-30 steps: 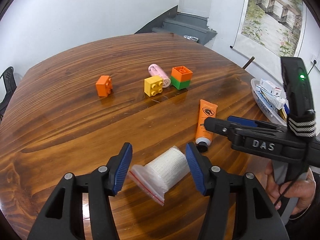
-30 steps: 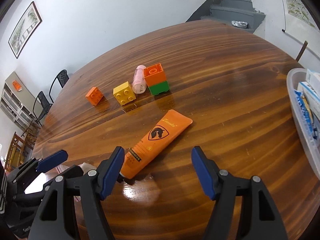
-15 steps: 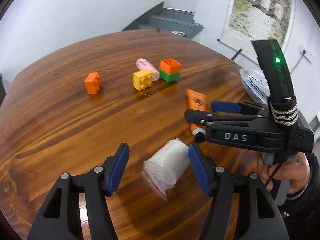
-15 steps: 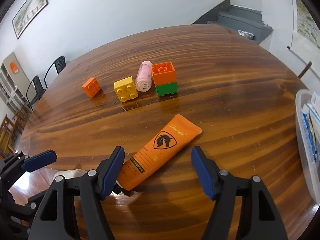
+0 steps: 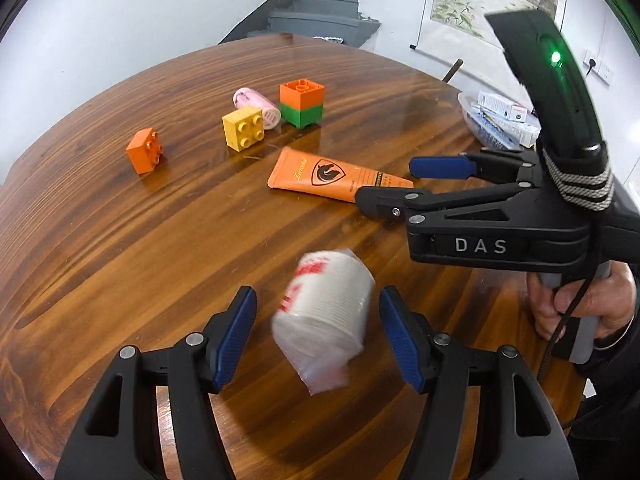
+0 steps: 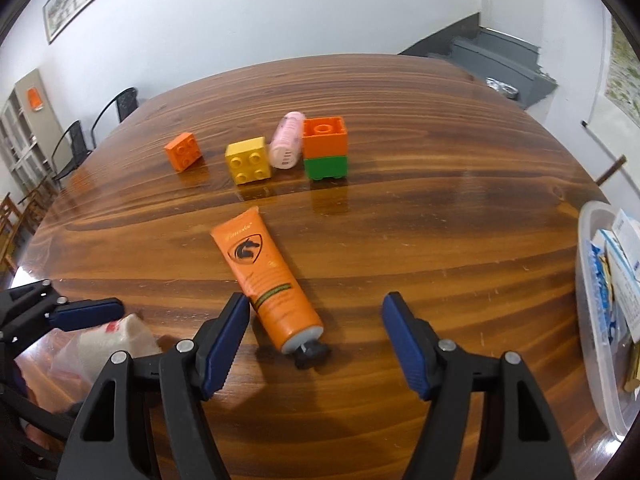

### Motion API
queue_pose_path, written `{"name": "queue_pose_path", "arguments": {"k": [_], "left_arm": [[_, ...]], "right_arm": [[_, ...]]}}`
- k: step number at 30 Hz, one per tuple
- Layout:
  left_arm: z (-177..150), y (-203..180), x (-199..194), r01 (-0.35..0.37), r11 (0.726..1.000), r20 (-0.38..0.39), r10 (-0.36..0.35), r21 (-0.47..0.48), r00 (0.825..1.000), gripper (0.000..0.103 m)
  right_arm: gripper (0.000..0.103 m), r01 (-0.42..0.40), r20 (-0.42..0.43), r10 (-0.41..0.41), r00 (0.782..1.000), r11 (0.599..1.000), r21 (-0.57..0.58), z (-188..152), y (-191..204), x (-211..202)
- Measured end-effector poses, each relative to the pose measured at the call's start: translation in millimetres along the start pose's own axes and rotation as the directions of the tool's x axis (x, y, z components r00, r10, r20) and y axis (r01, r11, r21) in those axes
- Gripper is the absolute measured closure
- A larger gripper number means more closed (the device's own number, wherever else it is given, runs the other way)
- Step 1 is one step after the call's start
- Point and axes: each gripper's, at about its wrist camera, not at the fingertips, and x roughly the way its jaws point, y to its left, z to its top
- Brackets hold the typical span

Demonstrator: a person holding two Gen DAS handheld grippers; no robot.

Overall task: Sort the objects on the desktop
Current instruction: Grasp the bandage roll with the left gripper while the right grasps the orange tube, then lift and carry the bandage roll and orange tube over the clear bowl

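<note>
A white gauze roll in a clear bag [image 5: 326,316] lies on the wooden table between the open fingers of my left gripper [image 5: 316,332]; it also shows at the left in the right wrist view [image 6: 108,344]. An orange tube [image 6: 266,276] lies with its black cap end between the open fingers of my right gripper [image 6: 316,336], and it shows in the left wrist view [image 5: 336,176]. Farther back stand an orange brick [image 6: 183,151], a yellow brick [image 6: 248,160], a pink cylinder [image 6: 286,146] and an orange-on-green brick stack [image 6: 325,147].
A clear plastic tray [image 6: 590,280] with boxes and packets sits at the table's right edge. My right gripper's body [image 5: 500,232] reaches in from the right in the left wrist view. Chairs and a shelf [image 6: 24,128] stand beyond the far left edge.
Both grippers have swung around their objects. The gauze roll now sits deeper between the left fingers. The tube's cap end now lies between the right fingers, which stay open.
</note>
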Motion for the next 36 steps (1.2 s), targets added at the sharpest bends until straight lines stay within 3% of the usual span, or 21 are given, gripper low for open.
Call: {"name": "queue_pose_path", "arguments": {"k": [4, 6, 11, 17, 19, 21, 27, 36], "left_arm": [[-0.9, 3.5, 1.6, -0.034, 0.999, 0.006, 0.034, -0.025, 0.999, 0.041], [-1.0, 4.3, 1.5, -0.053, 0.998, 0.014, 0.054, -0.029, 0.998, 0.050], [-0.7, 7.3, 0.9, -0.044, 0.998, 0.022, 0.045, -0.047, 0.999, 0.053], [1.0, 0.5, -4.9, -0.058, 0.998, 0.052, 0.060, -0.037, 0.997, 0.053], [2.6, 0.5, -8.7, -0.061, 0.997, 0.070, 0.064, -0.045, 0.995, 0.053], [3.8, 1.8, -9.9, -0.064, 0.996, 0.078, 0.069, -0.058, 0.995, 0.053], [6.1, 5.9, -12.2, -0.071, 0.991, 0.096, 0.082, -0.114, 0.992, 0.053], [12.5, -13.1, -6.2, -0.053, 0.991, 0.106, 0.066, -0.123, 0.992, 0.053]], "right_arm": [[0.030, -0.019, 0.000, 0.019, 1.000, 0.999, -0.028, 1.6, 8.0, 3.6], [0.030, -0.026, 0.003, 0.027, 1.000, 0.999, -0.033, 2.5, 10.1, 4.6], [0.032, -0.029, 0.002, 0.029, 1.000, 0.999, -0.035, 4.9, 11.0, 6.3], [0.050, -0.046, 0.010, 0.046, 0.999, 0.999, -0.019, 6.7, 7.6, 5.6], [0.067, -0.050, 0.011, 0.050, 0.999, 0.999, -0.021, 6.6, 8.0, 5.4], [0.072, -0.048, 0.011, 0.048, 0.999, 0.999, -0.015, 6.0, 7.4, 4.9], [0.072, -0.061, 0.033, 0.060, 0.998, 0.998, 0.030, -0.4, -1.4, -4.0], [0.072, -0.065, 0.079, 0.058, 0.995, 0.993, 0.100, -11.7, -21.1, -23.4]]}}
